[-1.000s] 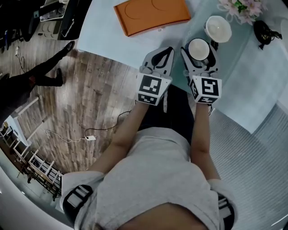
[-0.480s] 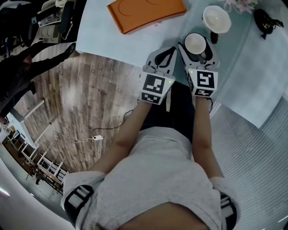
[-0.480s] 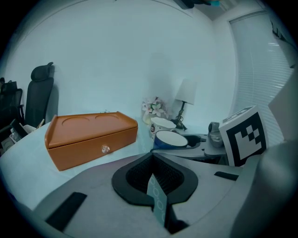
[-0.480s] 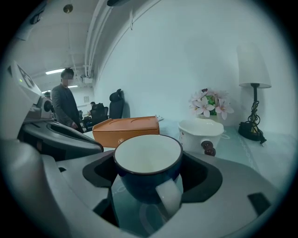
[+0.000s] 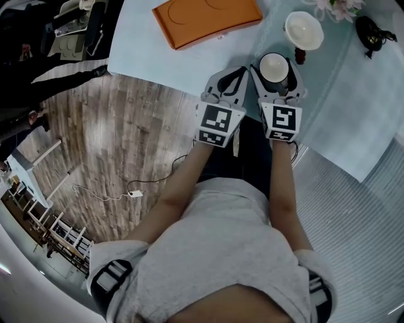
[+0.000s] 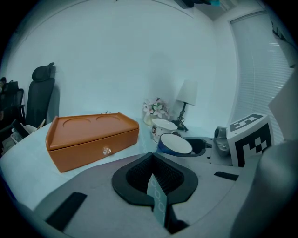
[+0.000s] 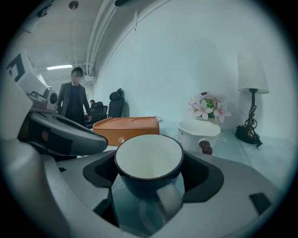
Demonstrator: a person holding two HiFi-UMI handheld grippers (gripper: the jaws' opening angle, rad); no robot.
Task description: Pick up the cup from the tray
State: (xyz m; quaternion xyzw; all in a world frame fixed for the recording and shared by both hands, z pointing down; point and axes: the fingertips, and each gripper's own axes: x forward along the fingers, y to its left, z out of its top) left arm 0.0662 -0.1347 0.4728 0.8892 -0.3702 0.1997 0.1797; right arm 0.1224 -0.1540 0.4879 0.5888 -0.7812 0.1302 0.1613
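Head view, item by item.

1. Dark blue ceramic cup with a white inside: upright, mouth open upward, between the two jaws of the right gripper. It sits over the pale green glassy sheet near the table's front edge. In the right gripper view the cup fills the padded hollow of the jaws, its handle turned toward the camera. Whether its base touches the sheet cannot be told.
2. Right gripper: jaws drawn in on either side of the cup and holding it by its wall. Its black-and-white marker cube sits just behind.
3. Left gripper: just beside the right one, on the cup's left. Its jaws are closed tip to tip with nothing in the padded hollow. It has its own marker cube.
4. Orange wooden box with two round recesses in its lid: on the light blue table, well apart from the cup, beyond and left of the left gripper.
5. White ceramic pot: near the cup, beyond it and to its right.
6. Pink and white flowers: beyond the pot.
7. White-shaded lamp on a dark base: right of the flowers.
8. Standing person in dark clothes: far behind the box.
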